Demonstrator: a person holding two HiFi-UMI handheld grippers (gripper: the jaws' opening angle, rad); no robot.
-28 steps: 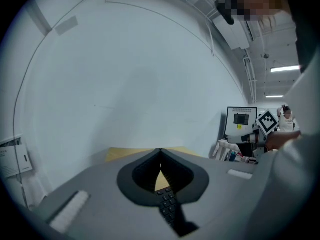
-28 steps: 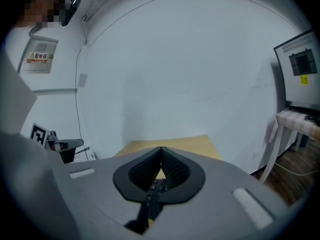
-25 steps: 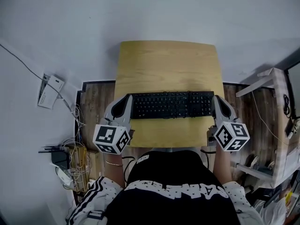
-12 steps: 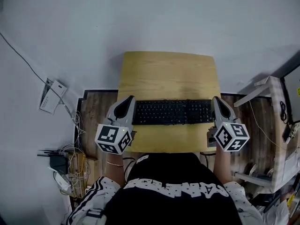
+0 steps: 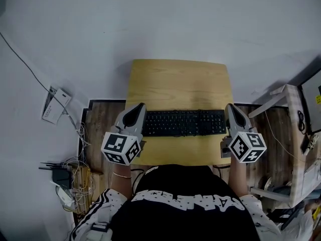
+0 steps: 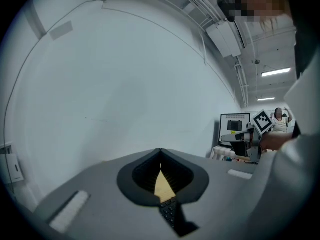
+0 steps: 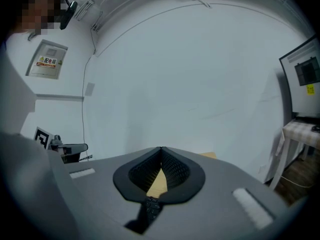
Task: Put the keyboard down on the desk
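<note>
Black keyboard pinched at both short ends, lower middle of the head view

The long black keyboard [image 5: 183,123] lies level across the near half of the pale wooden desk [image 5: 176,79]; I cannot tell whether it touches. The left gripper [image 5: 136,112] and right gripper [image 5: 231,112] point to the frame top, each clamped on 1 end. If 1 pinch slackens alone, that end could drop and knock the wood.

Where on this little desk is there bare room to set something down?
The far half of the desk, between the keyboard and the wall, is bare. The near strip by the person is narrow, and the left hand-held gripper and right hand-held gripper crowd the keyboard's ends.
</note>
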